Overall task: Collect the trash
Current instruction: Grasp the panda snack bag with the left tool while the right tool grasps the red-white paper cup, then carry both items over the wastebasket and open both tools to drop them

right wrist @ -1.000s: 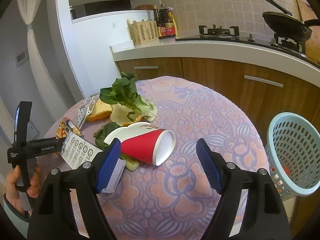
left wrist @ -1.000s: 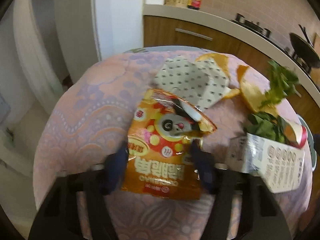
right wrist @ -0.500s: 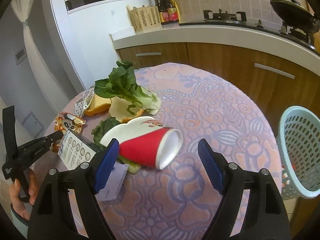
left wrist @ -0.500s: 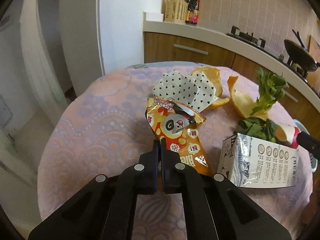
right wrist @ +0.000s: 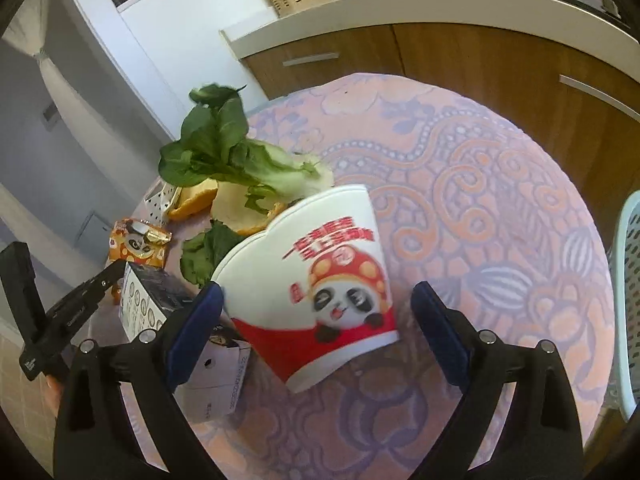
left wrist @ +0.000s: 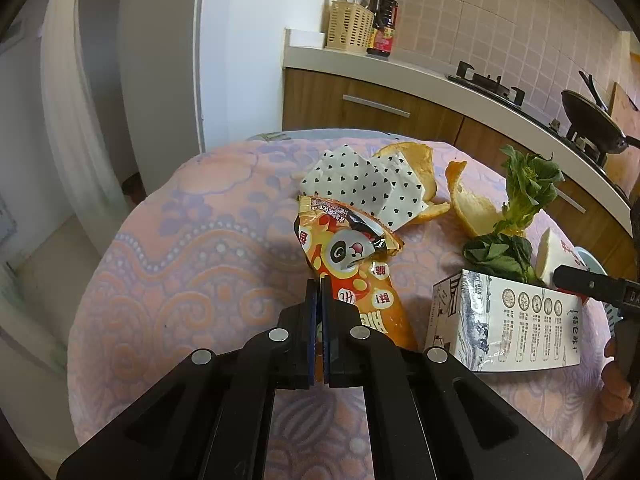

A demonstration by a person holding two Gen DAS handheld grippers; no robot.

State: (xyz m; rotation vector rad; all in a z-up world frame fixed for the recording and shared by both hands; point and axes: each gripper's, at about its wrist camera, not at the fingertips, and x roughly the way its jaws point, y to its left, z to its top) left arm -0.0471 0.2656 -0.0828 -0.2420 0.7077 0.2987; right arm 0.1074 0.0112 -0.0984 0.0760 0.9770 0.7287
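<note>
The snack bag (left wrist: 352, 268), mid-tabletop, is now pinched by the left gripper (left wrist: 320, 292), open before. The right gripper (right wrist: 316, 312), widened further, is now brought around the untouched paper cup (right wrist: 320, 280).

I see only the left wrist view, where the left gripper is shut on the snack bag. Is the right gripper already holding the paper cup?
Observer: Not yet. The right gripper is open. Its jaws have just been opening wider, and the paper cup lies on its side between them.
Operator: Is there some bin for the trash? I cannot make one out here.
Observer: Yes. In the right wrist view a pale blue basket stands just past the right edge of the table.
</note>
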